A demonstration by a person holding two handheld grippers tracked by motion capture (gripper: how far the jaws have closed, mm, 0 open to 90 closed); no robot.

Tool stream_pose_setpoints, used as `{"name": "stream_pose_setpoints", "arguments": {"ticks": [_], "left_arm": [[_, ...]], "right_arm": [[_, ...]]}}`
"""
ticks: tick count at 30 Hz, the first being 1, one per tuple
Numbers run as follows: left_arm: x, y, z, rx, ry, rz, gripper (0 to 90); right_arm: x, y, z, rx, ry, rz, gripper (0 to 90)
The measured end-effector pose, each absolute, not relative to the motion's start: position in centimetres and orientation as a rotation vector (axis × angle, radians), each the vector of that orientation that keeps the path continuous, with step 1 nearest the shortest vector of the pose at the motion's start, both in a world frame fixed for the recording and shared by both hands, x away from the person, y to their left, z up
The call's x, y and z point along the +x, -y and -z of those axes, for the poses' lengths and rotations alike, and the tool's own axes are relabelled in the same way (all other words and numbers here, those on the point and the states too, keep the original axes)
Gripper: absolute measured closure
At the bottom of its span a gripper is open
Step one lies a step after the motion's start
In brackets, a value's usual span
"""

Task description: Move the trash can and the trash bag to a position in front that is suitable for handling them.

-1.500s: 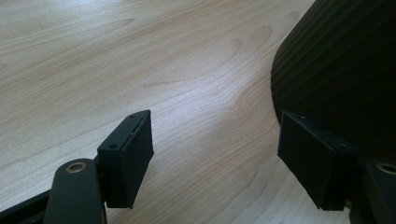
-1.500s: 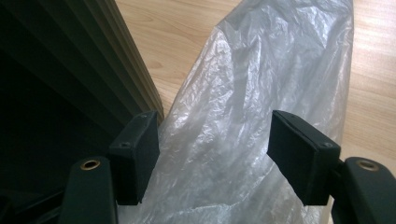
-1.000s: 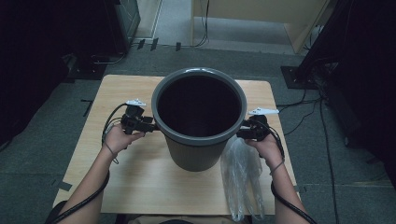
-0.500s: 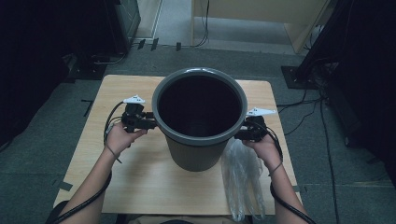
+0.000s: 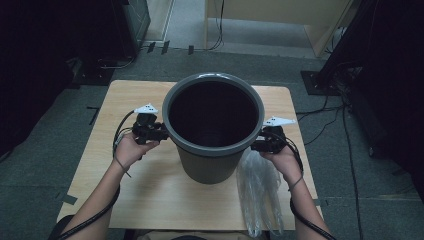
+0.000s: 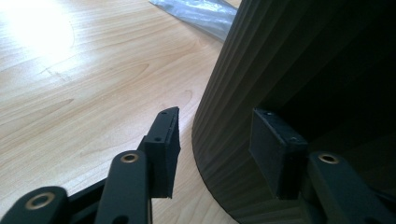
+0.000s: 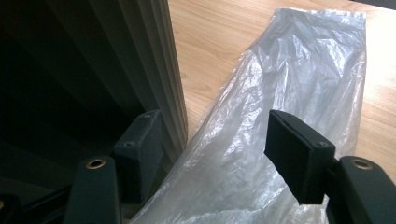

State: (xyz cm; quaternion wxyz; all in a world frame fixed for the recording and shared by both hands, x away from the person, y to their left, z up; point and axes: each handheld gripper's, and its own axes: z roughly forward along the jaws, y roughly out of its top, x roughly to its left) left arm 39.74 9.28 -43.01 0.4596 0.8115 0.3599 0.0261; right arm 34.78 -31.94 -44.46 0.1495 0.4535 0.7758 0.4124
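A: Where is the bin (image 5: 214, 127) now?

B: It stands upright in the middle of the table (image 5: 150, 200), open mouth up, its long axis vertical. The clear plastic bag (image 5: 260, 192) lies flat just beside it, toward the right edge of the table, stretched along that edge down to the near one.

A: And the two tools?

B: The left hand-held gripper (image 5: 161, 134) is at the left side of the rim, the right hand-held gripper (image 5: 256, 146) at the right side, so the bin is between them, equally near to both. In the left gripper view (image 6: 215, 140) the ribbed wall passes between the jaws, one pad inside and one outside. These jaws have just been closing, but a gap is visible at the outside pad, so I judge they do not pinch yet.

A: The right one?

B: Its own view (image 7: 215, 140) shows it spread too. The inside pad is close against the wall; the outside pad stands well apart, over the bag. For lifting, both must close across the wall
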Motion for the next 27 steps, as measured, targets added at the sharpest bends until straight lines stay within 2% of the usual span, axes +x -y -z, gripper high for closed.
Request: {"name": "stream_pose_setpoints", "arguments": {"ticks": [11, 18, 22, 27], "left_arm": [[38.8, -9.4, 42.8, 2.018, -0.868, -0.050, 53.0], [38.0, -9.3, 42.5, 2.066, -0.800, -0.096, 58.1], [38.4, -9.5, 42.5, 2.051, -0.838, -0.080, 45.4], [38.6, -10.0, 42.2, 2.036, -0.867, -0.101, 39.4]], "right_arm": [[33.9, 31.9, 44.3, 1.303, -2.244, -1.180, 38.2], [33.3, 31.9, 44.4, 1.310, -2.246, -1.203, 38.4], [33.3, 32.2, 44.6, 1.309, -2.239, -1.212, 33.7], [33.5, 32.5, 45.0, 1.321, -2.235, -1.212, 31.5]]}}
